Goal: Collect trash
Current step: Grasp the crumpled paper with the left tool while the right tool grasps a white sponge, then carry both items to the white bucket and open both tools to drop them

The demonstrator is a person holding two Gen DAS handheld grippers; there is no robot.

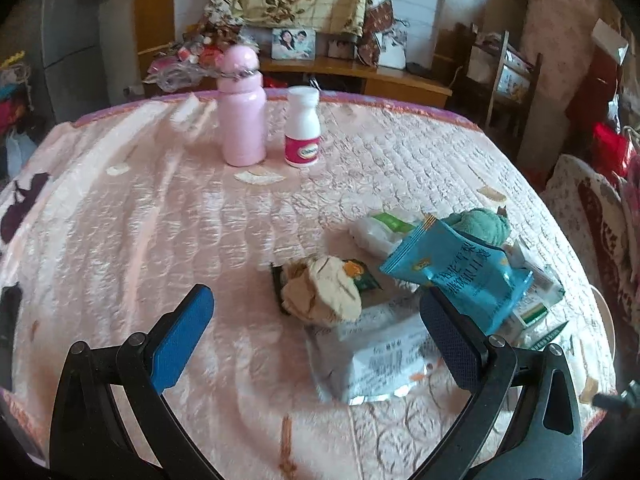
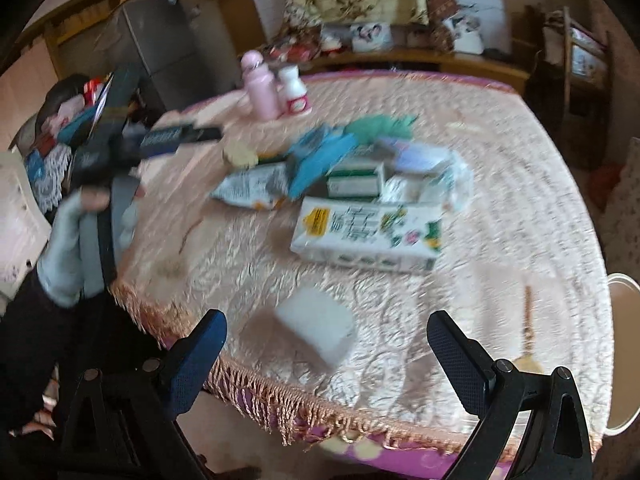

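Right wrist view is motion-blurred, so labels and small items in the trash pile (image 2: 360,168) at frame centre are hard to read; it looks like wrappers, small cartons and a teal cloth (image 2: 380,126) heaped together, contents not discernible. Right gripper (image 2: 326,338) at bottom, fingers spread wide, nothing between them; below the gap sits a pale block (image 2: 320,332) near the fringed edge of the table (image 2: 500,240), type unclear. White printed carton (image 2: 368,236) lies flat just below the pile. Left gripper shows at left of frame as a dark blur (image 2: 132,148), held by a gloved hand (image 2: 80,220), partly cut off. Left wrist view is sharper: left gripper (image 1: 316,312) at bottom, fingers wide apart, empty. Between the fingertips and just above lies a crumpled paper ball (image 1: 320,292) on a dark green wrapper (image 1: 364,276); a silver-white pouch (image 1: 376,356) lies under and below it. Blue snack packet (image 1: 456,272) leans at centre right, hiding part of the teal cloth (image 1: 480,224) and the clear packaging behind; its lower end touches or overlaps the right finger, cannot tell which. Pink bottle (image 1: 242,116) and white pill bottle (image 1: 303,128) stand upright, side by side, upper centre, well apart from the trash. Cup or bowl rim at right edge is cut off.
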